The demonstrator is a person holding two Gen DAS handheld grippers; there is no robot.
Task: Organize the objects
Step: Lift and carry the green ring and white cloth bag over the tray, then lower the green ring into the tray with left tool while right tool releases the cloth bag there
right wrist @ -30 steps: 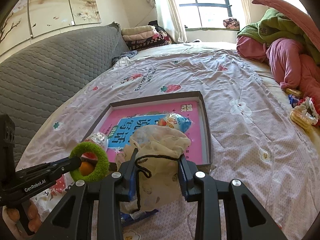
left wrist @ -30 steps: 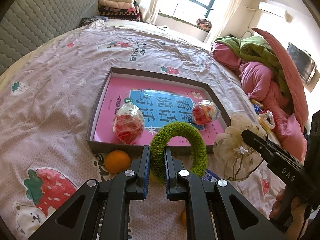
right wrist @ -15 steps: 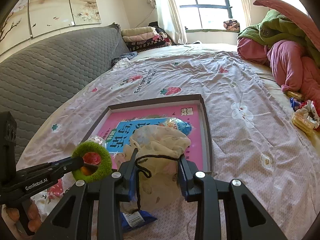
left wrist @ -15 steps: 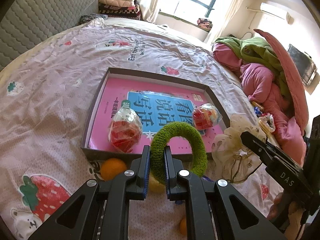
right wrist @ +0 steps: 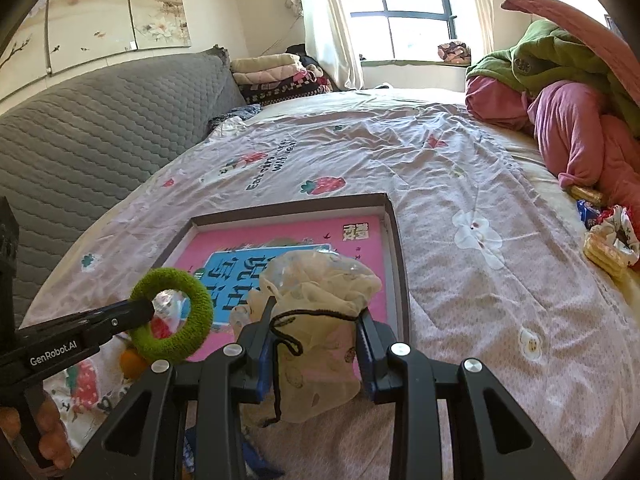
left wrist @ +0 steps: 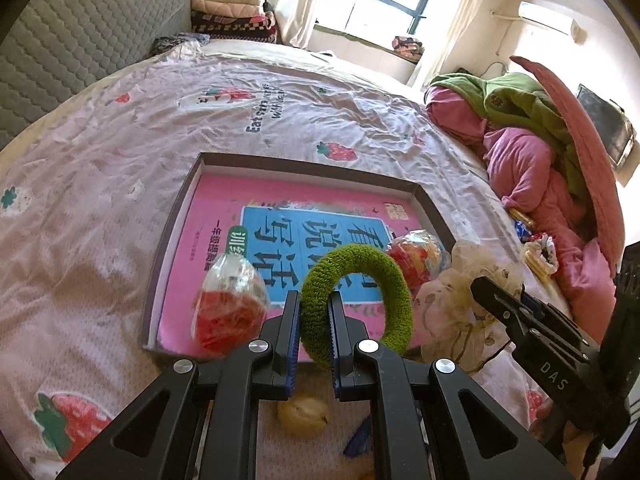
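Left wrist view: the left gripper is clenched on the green ring, held upright over the box's near edge — the box lies straight ahead. The right gripper clamps a pouch beside it, equally near.

Both grippers have advanced toward the shallow box. The green ring in the left gripper now hangs over the box's near edge, above the pink book. The cream drawstring pouch in the right gripper has likewise come over the box's near corner. The orange now lies behind the left gripper's tips.
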